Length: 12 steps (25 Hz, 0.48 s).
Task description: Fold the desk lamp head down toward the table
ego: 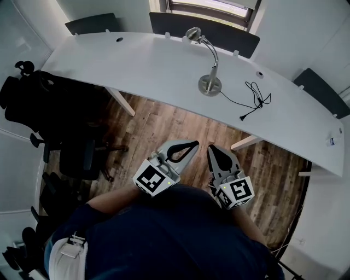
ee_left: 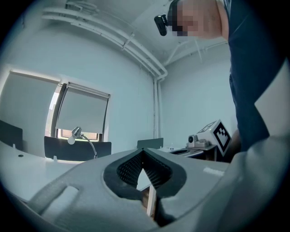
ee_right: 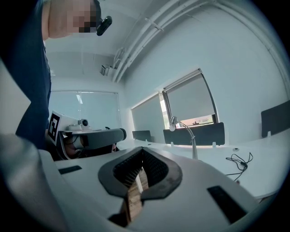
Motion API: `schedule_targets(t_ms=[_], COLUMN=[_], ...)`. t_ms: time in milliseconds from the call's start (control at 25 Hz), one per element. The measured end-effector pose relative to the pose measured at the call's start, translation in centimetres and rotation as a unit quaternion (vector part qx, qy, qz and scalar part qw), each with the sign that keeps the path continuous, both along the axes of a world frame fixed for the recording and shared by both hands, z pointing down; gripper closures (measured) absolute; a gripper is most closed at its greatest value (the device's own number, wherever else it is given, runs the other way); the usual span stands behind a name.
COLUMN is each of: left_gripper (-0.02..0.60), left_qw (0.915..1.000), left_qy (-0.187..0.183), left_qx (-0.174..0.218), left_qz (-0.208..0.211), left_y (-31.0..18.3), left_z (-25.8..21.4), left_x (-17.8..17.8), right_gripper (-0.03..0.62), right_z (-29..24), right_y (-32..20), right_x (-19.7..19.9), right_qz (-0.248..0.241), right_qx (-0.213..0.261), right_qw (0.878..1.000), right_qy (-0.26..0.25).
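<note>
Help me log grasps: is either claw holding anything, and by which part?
Nothing is held: left claw and right claw are both shut on nothing, well short of the desk lamp.

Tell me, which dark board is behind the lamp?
The middle board, under the window: the lamp stands right before it. The left board and right board sit toward the desk's far ends.

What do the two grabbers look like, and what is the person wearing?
The left gripper and right gripper look alike: light grey plastic bodies, black ribbed pads that curve into a teardrop shape, and a white cube with black square markers at the back. Each carries a small camera. The person wears a dark blue shirt.
</note>
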<state>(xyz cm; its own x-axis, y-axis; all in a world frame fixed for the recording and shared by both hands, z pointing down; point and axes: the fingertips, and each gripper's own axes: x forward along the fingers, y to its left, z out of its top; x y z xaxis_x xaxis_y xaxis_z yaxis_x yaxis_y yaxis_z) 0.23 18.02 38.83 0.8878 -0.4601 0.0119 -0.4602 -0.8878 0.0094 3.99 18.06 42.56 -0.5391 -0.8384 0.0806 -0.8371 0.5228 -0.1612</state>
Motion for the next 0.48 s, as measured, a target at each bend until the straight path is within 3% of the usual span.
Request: schedule_targets(t_ms=[240,480], left_gripper=[0.575,0.575], left_qw=[0.9996,0.9953], left_qy=[0.003,-0.019], left_qx=[0.027,0.081], left_qz=[0.012,0.050], left_y=[-7.2,-14.9], left_z=[-0.7,-2.4], left_x=[-0.1,-0.4], right_gripper=[0.583,0.583], right_z=[0.0,-0.8], right_y=[-6.7,-14.1], right_x=[0.5,-0.2], right_qz=[0.025,0.050], right_qx=[-0.005,-0.009], right_qw=[1.000,0.999], right_qy=[0.015,0.016])
